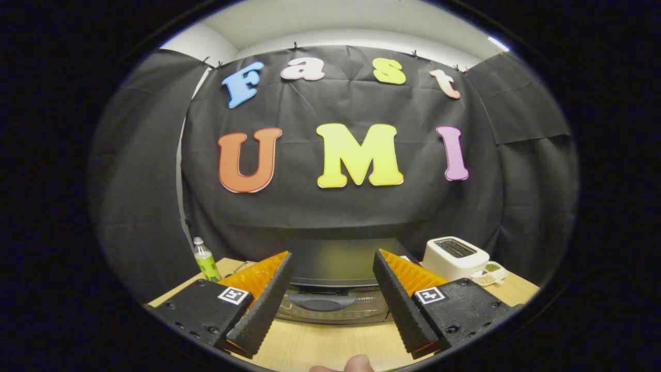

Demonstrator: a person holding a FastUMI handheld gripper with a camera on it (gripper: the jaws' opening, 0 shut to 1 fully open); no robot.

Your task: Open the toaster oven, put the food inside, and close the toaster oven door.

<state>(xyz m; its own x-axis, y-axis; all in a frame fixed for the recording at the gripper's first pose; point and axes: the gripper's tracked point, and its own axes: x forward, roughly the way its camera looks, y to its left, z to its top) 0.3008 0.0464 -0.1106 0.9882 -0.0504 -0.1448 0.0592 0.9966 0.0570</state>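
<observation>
A fingertip [358,363] shows just behind the gripper [333,276], whose 2 fingers stand apart, holding nothing. The oven [335,287] lies straight ahead between them, door shut, long axis crosswise, on the wooden table [320,346]. Right of the oven: toaster [454,257], small dish [489,275]. Left: bottle [205,261].

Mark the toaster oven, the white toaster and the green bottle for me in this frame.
toaster oven [333,261]: gripper view, its dark top, between the open fingers.
white toaster [454,258]: gripper view, its side wall.
green bottle [206,264]: gripper view, its labelled body.
</observation>
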